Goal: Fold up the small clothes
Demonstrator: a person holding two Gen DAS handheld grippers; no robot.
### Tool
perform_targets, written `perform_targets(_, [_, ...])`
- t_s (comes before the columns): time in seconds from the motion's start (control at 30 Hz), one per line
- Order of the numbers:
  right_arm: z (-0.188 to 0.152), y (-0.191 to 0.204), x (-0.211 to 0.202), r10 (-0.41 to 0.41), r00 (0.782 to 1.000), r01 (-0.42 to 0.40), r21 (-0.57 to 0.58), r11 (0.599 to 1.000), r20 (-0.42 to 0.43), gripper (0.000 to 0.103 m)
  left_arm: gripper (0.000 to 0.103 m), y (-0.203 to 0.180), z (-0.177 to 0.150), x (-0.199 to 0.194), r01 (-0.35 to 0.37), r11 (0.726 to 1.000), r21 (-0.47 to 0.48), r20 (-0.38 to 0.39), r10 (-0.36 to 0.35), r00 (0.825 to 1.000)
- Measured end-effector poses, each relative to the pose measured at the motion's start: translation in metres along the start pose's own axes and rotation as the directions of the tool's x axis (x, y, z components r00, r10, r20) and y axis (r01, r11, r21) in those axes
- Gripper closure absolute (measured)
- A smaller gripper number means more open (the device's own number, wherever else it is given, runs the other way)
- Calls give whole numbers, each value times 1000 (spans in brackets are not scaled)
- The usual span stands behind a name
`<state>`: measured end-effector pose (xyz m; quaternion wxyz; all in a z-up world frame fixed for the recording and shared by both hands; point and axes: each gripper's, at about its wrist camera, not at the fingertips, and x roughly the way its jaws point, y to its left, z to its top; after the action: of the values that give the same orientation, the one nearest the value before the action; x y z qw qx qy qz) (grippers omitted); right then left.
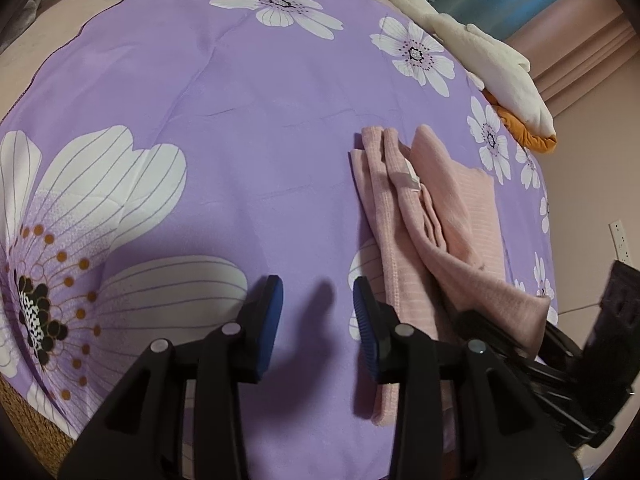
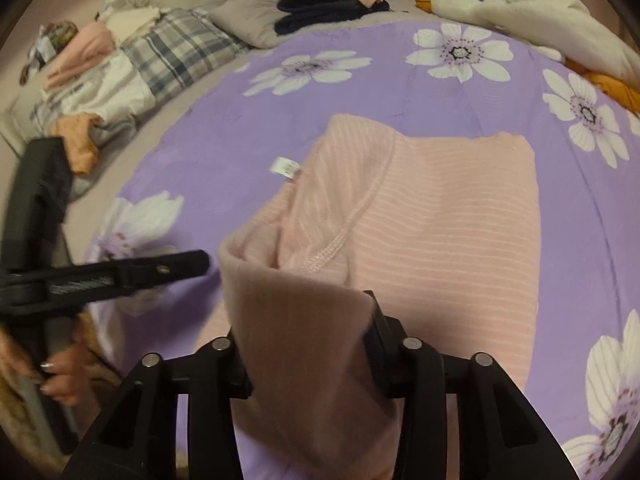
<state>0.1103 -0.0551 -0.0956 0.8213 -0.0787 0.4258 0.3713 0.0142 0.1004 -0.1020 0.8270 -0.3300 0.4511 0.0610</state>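
A pink ribbed garment point(image 2: 448, 216) lies partly folded on the purple flowered bedspread point(image 2: 248, 128), with a white label point(image 2: 285, 168) showing at its left edge. My right gripper point(image 2: 308, 344) is shut on a lifted flap of the pink garment, which drapes over its fingers. In the left wrist view the garment point(image 1: 432, 208) lies to the right. My left gripper point(image 1: 318, 312) is open and empty just left of the garment's near edge, low over the bedspread point(image 1: 224, 128). It also shows in the right wrist view point(image 2: 120, 276).
A white and orange plush toy point(image 1: 496, 68) lies at the far right edge of the bed. Pillows, a plaid blanket point(image 2: 176, 56) and piles of folded clothes point(image 2: 332, 0) lie along the far left side. A wall socket point(image 1: 620, 240) is at the right.
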Motion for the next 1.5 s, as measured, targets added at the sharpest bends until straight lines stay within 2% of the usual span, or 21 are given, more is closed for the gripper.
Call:
perform_targets(0.17, [5, 4, -37, 65, 994, -66, 7, 998, 92, 38, 65, 0, 0, 1, -1, 1000, -6, -2, 1, 1000])
perform_targets(0.23, [8, 3, -51, 77, 988, -79, 13, 997, 134, 36, 64, 0, -1, 0, 3, 1000, -6, -1, -3, 1000])
perform_targets(0.33, [9, -6, -67, 46, 981, -56, 46, 997, 190, 29, 63, 1, -1, -2, 7, 1000, -8, 1, -7, 1000])
perform_targets(0.43, [7, -22, -71, -3, 976, -20, 106, 994, 218, 29, 63, 0, -1, -2, 8, 1000, -8, 0, -8, 1000])
perform_targets(0.53, [1, -38, -58, -90, 979, 58, 173, 983, 183, 29, 62, -2, -2, -3, 17, 1000, -4, -2, -17, 1000])
perform_targets(0.63, [-8, -48, -37, -137, 984, 112, 204, 972, 114, 29, 59, -8, -3, -6, 28, 1000, 12, -1, -28, 1000])
perform_targets(0.77, [-27, -58, -18, -62, 997, 48, 275, 960, 40, 29, 55, -16, -4, -4, 39, 999, 33, -3, -39, 999])
perform_targets(0.93, [-41, -47, -11, -85, 996, 74, 268, 961, 27, 28, 55, -29, -2, -5, 88, 995, 50, -18, -87, 996])
perform_targets(1.0, [-43, -43, -7, -87, 996, 80, 256, 963, 16, 24, 55, -35, -2, -8, 107, 992, 61, -20, -106, 994])
perform_targets(1.13, [-44, -35, -2, -134, 991, 129, 208, 970, 10, 20, 48, -53, -3, -12, 151, 982, 111, -35, -148, 988])
perform_targets(1.27, [-44, -42, -3, -118, 993, 111, 237, 965, 13, 20, 48, -65, -6, -11, 191, 971, 141, -71, -182, 981])
perform_targets(1.5, [-45, -43, -4, -113, 994, 106, 242, 964, 14, 20, 51, -67, -20, 15, 143, 970, 197, -138, -117, 983])
